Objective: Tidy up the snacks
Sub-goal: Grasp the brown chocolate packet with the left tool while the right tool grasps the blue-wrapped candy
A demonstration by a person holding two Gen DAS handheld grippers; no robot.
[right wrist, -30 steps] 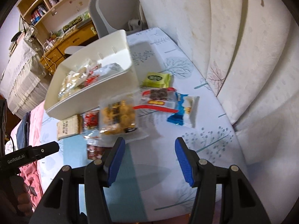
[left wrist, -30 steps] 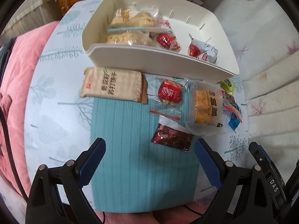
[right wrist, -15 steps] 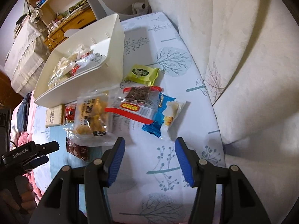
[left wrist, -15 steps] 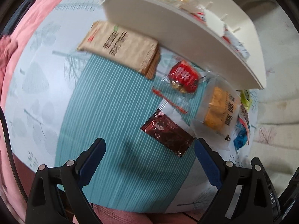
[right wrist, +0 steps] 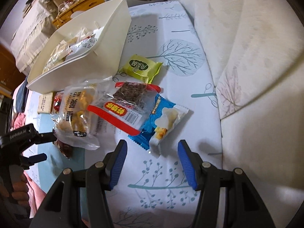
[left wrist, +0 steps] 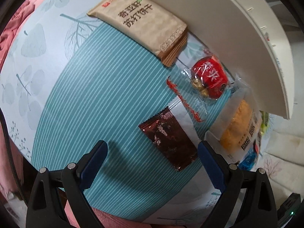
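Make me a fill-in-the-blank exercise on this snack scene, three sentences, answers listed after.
1. The dark brown foil packet lies on the striped ____ mat.
2. The right gripper hangs above the table with its jaws ____ and nothing between them.
3. The green packet lies ____ the white bin, on the tablecloth.

Answers: teal; open; outside

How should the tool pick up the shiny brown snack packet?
Come straight down on the brown packet and pinch across its narrow width near the middle. It lies flat, its far end on a clear wrapper. The left tool is open just above it.
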